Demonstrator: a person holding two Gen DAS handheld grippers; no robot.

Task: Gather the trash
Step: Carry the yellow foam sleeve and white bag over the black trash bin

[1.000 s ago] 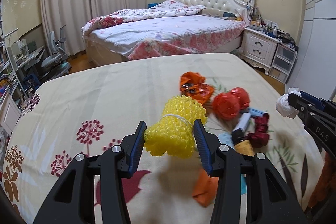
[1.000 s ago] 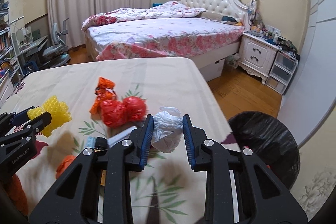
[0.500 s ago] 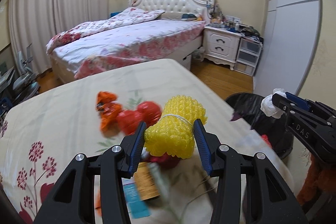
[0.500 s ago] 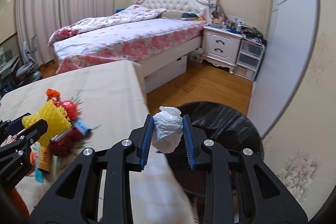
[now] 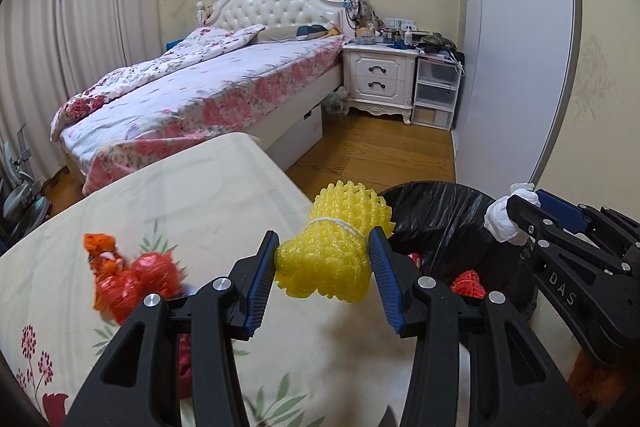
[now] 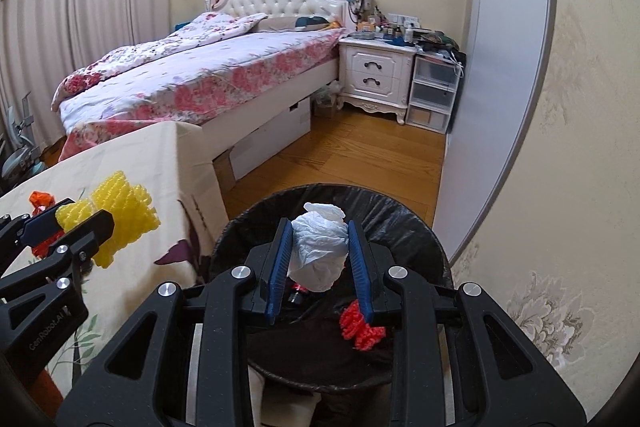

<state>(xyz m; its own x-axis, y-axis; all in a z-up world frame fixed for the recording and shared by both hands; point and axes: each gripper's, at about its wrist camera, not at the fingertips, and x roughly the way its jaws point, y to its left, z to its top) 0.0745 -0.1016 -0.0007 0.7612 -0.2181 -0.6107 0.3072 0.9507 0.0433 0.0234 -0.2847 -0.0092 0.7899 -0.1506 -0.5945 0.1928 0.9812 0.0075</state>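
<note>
Trash rides in both claws: the right claw (image 6: 320, 259), clenched on a crumpled white tissue wad (image 6: 318, 251), has swung over the black-lined bin (image 6: 400, 223); the left claw (image 5: 324, 275), gripping yellow foam netting (image 5: 332, 251), has the bin at two o'clock. Dropping looks next.
</note>
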